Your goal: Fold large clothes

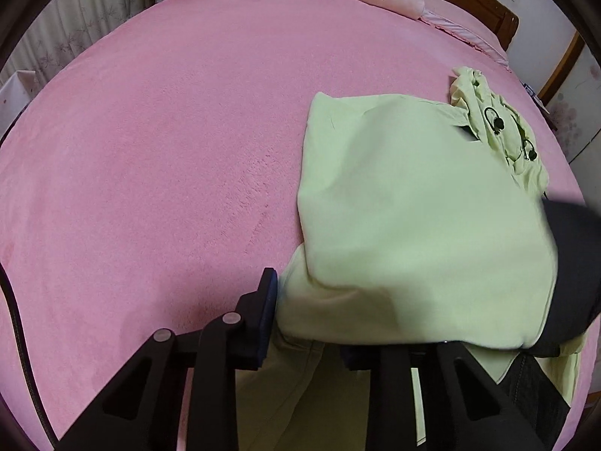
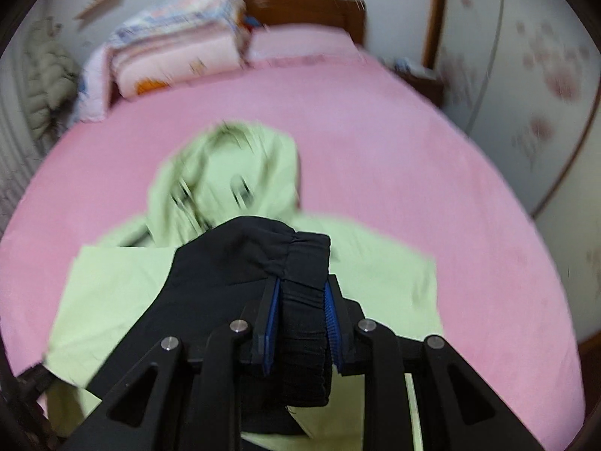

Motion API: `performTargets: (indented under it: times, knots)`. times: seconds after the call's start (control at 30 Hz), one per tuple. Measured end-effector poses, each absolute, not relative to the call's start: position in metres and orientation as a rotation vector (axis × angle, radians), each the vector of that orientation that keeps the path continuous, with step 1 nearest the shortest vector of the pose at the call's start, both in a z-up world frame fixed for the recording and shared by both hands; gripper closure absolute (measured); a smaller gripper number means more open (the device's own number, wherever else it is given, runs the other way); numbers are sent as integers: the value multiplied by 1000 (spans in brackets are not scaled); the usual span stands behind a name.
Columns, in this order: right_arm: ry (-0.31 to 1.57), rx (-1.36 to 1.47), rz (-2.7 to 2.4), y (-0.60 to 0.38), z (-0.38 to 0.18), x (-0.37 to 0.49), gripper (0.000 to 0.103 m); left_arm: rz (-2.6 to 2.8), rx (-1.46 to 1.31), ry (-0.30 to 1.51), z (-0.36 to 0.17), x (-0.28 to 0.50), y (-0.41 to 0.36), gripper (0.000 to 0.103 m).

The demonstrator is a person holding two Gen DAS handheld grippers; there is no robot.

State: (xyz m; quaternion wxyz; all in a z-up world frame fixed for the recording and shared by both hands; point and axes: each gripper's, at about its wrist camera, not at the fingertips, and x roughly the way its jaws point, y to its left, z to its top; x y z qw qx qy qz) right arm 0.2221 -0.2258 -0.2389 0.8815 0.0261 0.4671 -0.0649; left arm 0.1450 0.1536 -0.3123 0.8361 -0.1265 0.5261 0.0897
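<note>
Across the pink bed (image 2: 375, 143), my pale green hooded garment (image 2: 112, 293) fills the lower centre. My right gripper (image 2: 302, 323) clamps its black elastic cuff (image 2: 304, 300); my left gripper (image 1: 308, 323) pinches the green fabric edge. Folded quilts (image 2: 176, 56) sit upper left.

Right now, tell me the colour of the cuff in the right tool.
Black cuff, ribbed; clearest in the right wrist view.
</note>
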Motion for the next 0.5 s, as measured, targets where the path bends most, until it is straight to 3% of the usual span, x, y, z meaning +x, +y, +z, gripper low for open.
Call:
performTargets:
  times: [0.33, 0.43, 0.5]
  knots:
    - [1181, 190, -168, -256, -345, 199, 76, 176, -195, 1127, -317, 148, 140, 77]
    - [1170, 206, -141, -261, -345, 200, 70, 136, -143, 1164, -312, 148, 138, 62]
    - [1158, 218, -111, -265, -339, 200, 63, 88, -118, 1190, -303, 140, 139, 39]
